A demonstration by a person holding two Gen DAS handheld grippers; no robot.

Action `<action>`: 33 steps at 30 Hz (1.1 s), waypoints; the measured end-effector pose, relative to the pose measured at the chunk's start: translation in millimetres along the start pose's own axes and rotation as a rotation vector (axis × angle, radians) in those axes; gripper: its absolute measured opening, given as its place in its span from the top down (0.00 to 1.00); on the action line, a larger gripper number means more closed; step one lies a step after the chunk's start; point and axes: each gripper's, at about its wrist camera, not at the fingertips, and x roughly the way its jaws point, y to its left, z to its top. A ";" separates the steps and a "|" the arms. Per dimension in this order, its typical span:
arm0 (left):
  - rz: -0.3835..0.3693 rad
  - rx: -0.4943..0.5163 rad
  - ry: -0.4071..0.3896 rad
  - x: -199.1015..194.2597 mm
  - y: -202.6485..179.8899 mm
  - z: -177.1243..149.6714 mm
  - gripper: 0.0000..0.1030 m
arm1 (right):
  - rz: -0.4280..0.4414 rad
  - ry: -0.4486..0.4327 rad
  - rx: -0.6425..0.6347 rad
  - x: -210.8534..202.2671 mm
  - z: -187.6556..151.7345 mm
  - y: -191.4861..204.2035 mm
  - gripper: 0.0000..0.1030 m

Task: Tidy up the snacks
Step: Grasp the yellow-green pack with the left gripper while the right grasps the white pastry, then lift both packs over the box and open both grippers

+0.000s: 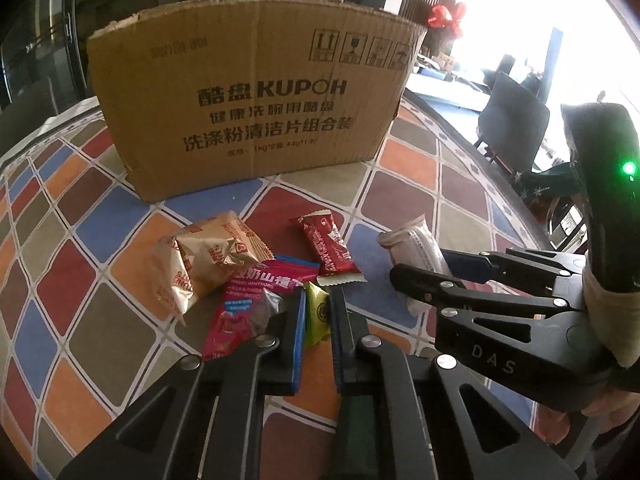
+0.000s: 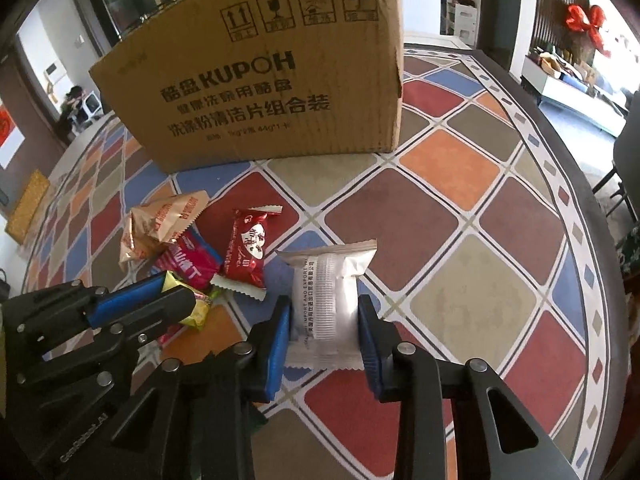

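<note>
The cardboard box (image 1: 256, 96) is the easiest thing to read here: big "KUPOH" lettering with Chinese text under it, plus the usual row of shipping icons (arrows up, fragile glass, umbrella) along the top edge. It stands upright at the back of the table (image 2: 472, 280), which has that loud checkered cloth in red, blue, orange and olive.

The snacks are all in a loose heap in front of the box. Left tongs (image 1: 317, 322) are squeezed onto a small yellow-green packet (image 1: 316, 314), blue pads pressing both its sides. Right tongs (image 2: 324, 320) are clamped on a white pillow pack (image 2: 326, 292); its back seam shows "IMPORT AND EXPORT" in tiny print, the rest is too small for me. The pack's far end looks lifted off the cloth, not sure about the near end.

Crowding around the yellow-green one: a pink-red bag (image 1: 248, 304) reading "YOGURT HAWTHORN" with Chinese characters, touching the left pad, and two crinkly gold packets (image 1: 204, 264) lying partly on top of it. A dark red candy wrapper (image 1: 330, 248) with "Love" in script sits between the two tongs, just beside the white pack.

Off in the background there's a red bow (image 2: 586, 20) on the wall and a dark chair (image 1: 512, 128)
</note>
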 end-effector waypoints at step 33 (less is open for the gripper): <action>0.088 0.060 -0.316 -119.0 8.7 96.8 0.88 | 0.012 -0.314 -0.076 -118.1 82.1 39.9 0.68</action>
